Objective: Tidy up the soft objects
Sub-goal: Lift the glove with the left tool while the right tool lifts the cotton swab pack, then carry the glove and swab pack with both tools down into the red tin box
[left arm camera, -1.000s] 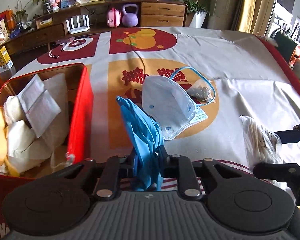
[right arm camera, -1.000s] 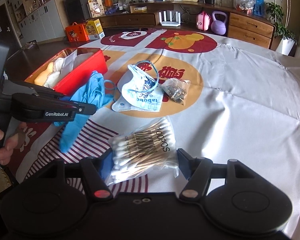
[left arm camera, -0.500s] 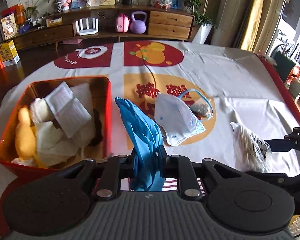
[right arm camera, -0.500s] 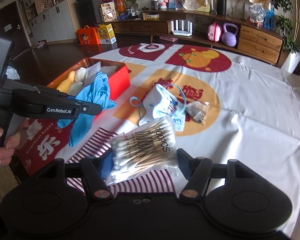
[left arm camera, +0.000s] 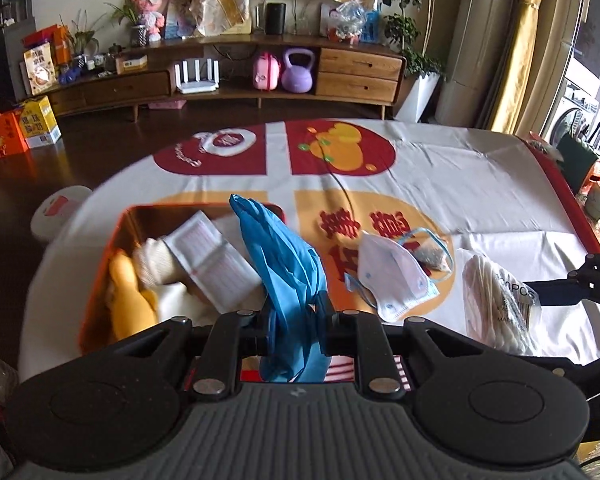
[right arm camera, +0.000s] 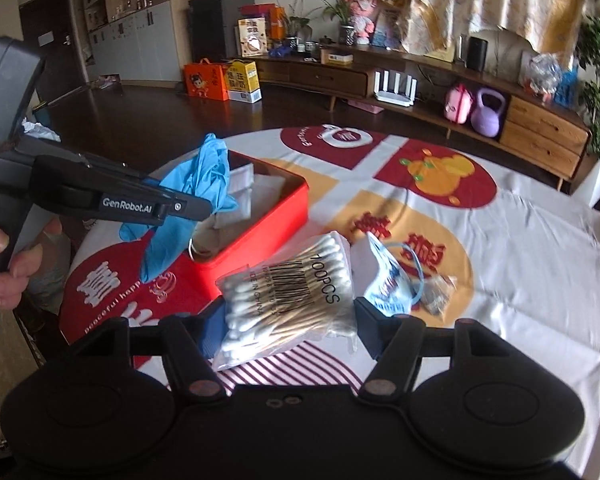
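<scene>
Left claw (left arm camera: 294, 316) was clamped on the blue glove (left arm camera: 284, 256), right claw (right arm camera: 286, 316) on the cotton-swab bag (right arm camera: 288, 292), both held aloft, probably bound for the red box (right arm camera: 260, 236).

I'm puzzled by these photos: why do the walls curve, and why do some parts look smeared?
Both views come through fisheye lenses, so the curtain and cabinets bow near the edges. In the left wrist view the red box and its contents are smeared, while the blue glove is crisp. In the right wrist view the tablecloth streaks at the right, yet the cotton swab bag is sharp.
</scene>
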The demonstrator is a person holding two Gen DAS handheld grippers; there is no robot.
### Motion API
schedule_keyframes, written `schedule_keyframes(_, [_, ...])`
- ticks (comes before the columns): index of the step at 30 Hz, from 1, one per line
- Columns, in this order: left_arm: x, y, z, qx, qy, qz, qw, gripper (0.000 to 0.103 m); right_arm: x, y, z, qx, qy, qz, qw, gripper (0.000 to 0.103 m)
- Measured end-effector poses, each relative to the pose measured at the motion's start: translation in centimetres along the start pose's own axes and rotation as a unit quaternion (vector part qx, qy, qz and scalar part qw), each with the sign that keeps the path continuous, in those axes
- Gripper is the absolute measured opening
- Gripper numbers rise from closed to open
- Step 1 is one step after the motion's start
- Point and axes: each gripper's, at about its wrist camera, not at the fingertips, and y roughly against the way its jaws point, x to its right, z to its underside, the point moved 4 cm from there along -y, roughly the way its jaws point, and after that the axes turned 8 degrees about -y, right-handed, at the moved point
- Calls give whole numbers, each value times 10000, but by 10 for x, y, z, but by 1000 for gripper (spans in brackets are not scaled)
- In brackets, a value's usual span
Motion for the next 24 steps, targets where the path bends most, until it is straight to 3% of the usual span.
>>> schedule_keyframes(11, [-52, 20, -21, 267, 192, -403, 9986, 19, -32, -20, -35, 148, 315, -80, 9994, 65])
schedule_keyframes(24, [-118, -7, -7, -142, 453, -919, 9946, 19, -62, -74, -67, 67, 771, -84, 9970, 65])
